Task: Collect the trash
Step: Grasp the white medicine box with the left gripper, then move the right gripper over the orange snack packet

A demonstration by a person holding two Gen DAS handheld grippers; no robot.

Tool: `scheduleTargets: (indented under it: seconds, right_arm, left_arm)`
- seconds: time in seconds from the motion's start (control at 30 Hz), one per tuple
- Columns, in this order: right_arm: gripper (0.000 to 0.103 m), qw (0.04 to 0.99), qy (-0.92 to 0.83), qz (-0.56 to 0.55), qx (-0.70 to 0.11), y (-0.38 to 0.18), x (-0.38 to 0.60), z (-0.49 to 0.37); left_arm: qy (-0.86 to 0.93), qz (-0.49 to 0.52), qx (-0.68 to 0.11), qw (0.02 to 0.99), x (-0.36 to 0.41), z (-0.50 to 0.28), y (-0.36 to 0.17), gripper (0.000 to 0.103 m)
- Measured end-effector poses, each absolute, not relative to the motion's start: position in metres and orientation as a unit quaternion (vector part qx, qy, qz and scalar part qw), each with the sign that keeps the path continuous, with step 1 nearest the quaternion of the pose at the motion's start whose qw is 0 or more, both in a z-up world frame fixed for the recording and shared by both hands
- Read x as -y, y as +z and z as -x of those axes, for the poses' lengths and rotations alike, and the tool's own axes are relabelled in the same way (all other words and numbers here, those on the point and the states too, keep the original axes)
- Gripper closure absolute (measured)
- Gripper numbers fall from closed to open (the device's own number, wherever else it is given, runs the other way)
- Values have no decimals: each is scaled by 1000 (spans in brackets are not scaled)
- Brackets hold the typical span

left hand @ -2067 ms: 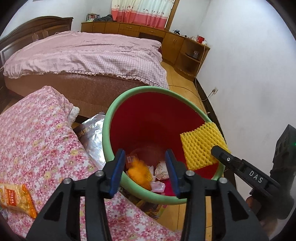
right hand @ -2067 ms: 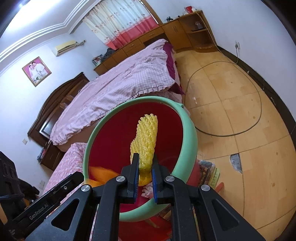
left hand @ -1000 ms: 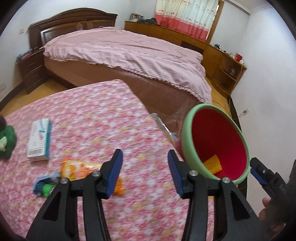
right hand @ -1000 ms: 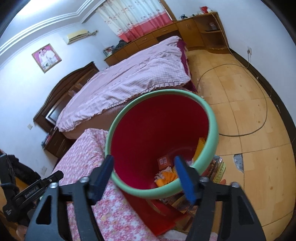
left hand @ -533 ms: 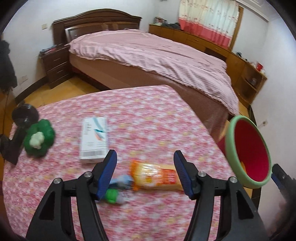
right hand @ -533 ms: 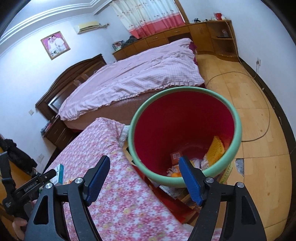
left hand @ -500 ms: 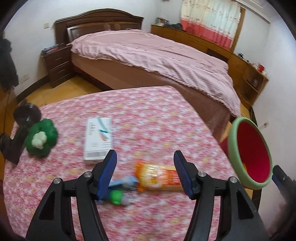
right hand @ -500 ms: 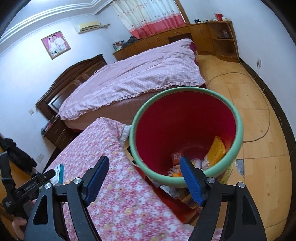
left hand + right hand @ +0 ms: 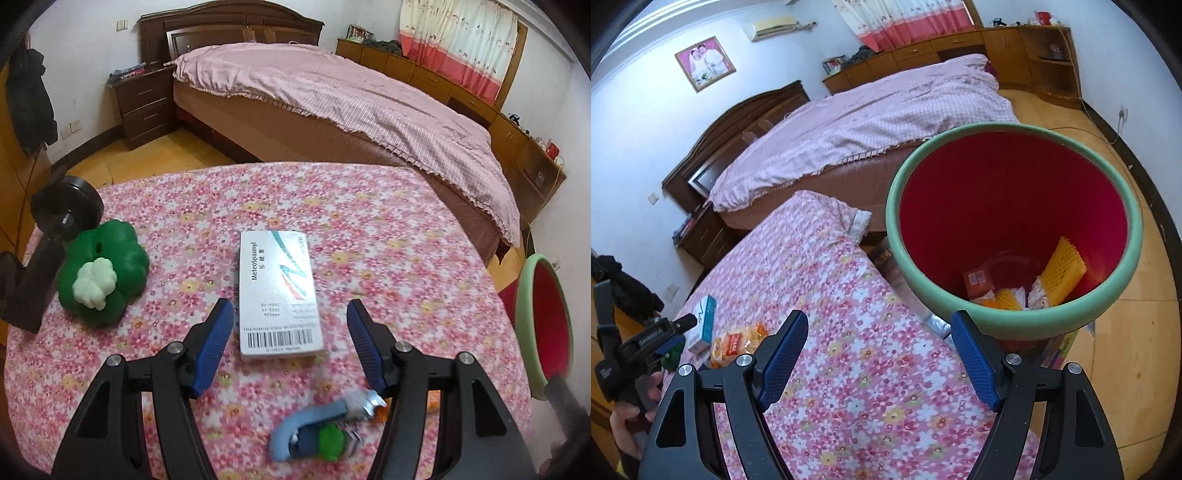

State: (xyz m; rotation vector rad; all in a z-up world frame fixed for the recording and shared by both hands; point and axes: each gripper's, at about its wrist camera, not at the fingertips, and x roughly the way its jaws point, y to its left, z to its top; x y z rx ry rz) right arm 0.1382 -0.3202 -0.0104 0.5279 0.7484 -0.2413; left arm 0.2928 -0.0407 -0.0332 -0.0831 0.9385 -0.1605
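I'm over the bench (image 9: 369, 229) now, its pink flowered cloth filling both views, in a bedroom with a big bed (image 9: 332, 96) under a pink cover, a dark headboard, wood floor and a curtained window. My left tool (image 9: 291, 325) is spread wide, nothing pinched; the white medicine box (image 9: 277, 291) lies flat on the cloth between its blue pads, untouched. Nearer me there's a blurred blue wrapper with a green cap (image 9: 317, 432). Off to the left sits a green flower-shaped toy (image 9: 103, 273), touching a black stand (image 9: 48, 236). My right tool (image 9: 879, 350) is spread too, empty, hanging above the bench edge. Just beyond it stands the green-rimmed red bin (image 9: 1015, 325), beside the bench, with yellow foam netting (image 9: 1063, 266) and packets already inside. An orange snack packet (image 9: 737, 343) lies on the cloth beside the box.
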Motion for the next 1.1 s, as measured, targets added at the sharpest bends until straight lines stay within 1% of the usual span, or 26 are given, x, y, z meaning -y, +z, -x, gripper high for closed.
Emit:
scheduleTargets:
  seconds: [0.27,0.4,0.47,0.5,0.53,0.7,0.93,1.1]
  right_arm:
    - [22,886,-120,-261,-364,-17,323,-143]
    - [22,883,-118,-266,-369,-21,324,-146]
    - [22,879,-116,-277,-370,-22,325,-147]
    - [22,878,-114,-281,-370,-23,326,-147]
    - [22,877,-113,-284,-370,-23,326,-146]
    - [22,881,-103,-275,-372,-20,316,-145]
    - [22,889,-73,-251,-375,-11,291,-147]
    - [22,890,-43,-244,-383,-7,266,-159]
  left_arm:
    - [-77,52,-476,875,40,-308,-55,39]
    - [-68,50,-471,878,39,-312,-58,39]
    - [-71,46,-468,880,40,-312,-58,45]
    - [-72,44,-467,880,39,-312,-58,51]
    - [-72,40,-467,880,38,-312,-58,51]
    - [-82,55,-460,882,30,-303,-51,52]
    - [-74,70,-436,894,7,-274,-30,52]
    - [-64,79,-432,896,-12,-255,-24,52]
